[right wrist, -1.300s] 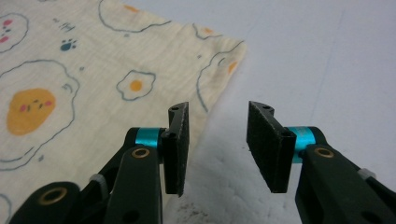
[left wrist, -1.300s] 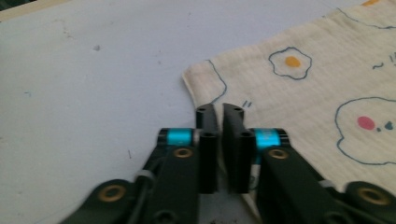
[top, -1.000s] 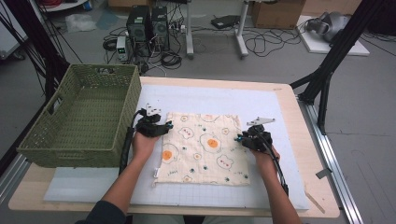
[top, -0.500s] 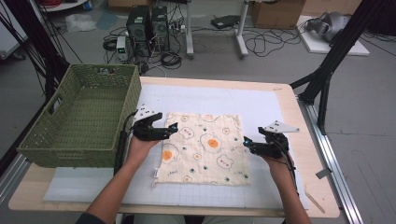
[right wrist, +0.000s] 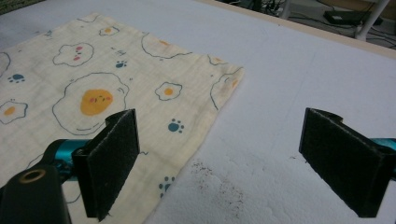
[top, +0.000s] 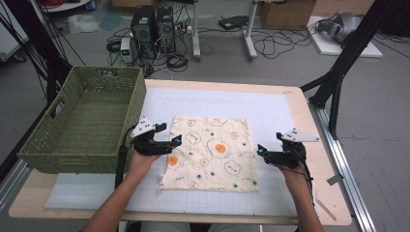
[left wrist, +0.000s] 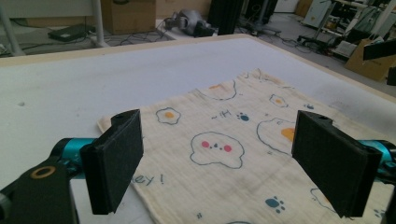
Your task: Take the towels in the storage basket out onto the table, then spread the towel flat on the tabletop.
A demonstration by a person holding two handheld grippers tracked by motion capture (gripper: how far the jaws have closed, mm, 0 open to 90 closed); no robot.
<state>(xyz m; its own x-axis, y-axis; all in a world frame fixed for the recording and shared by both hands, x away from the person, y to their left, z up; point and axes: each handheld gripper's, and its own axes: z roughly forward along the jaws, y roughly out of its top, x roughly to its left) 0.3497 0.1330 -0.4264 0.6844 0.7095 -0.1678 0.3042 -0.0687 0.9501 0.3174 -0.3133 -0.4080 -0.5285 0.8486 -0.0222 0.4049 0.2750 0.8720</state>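
A cream cloth (top: 212,152) printed with fried eggs and paw marks lies spread flat on the white mat. My left gripper (top: 176,141) hovers at the cloth's left edge, jaws wide apart with nothing between them. In the left gripper view the cloth (left wrist: 224,112) lies below the open left gripper (left wrist: 222,144). My right gripper (top: 261,151) sits just off the cloth's right edge. Its jaws have just been opening and hold nothing. In the right gripper view the right gripper (right wrist: 229,154) stands over bare mat, and the cloth (right wrist: 107,79) lies to its left.
A green woven basket (top: 87,121) stands at the table's left, close behind my left hand. The white mat (top: 217,101) covers most of the wooden table (top: 314,159). Black frame legs (top: 338,82) rise beyond the right corner.
Both grippers let go of the cloth's side edges and opened wide. Each hand drew outward, the right one clear of the cloth. The cloth stays flat.
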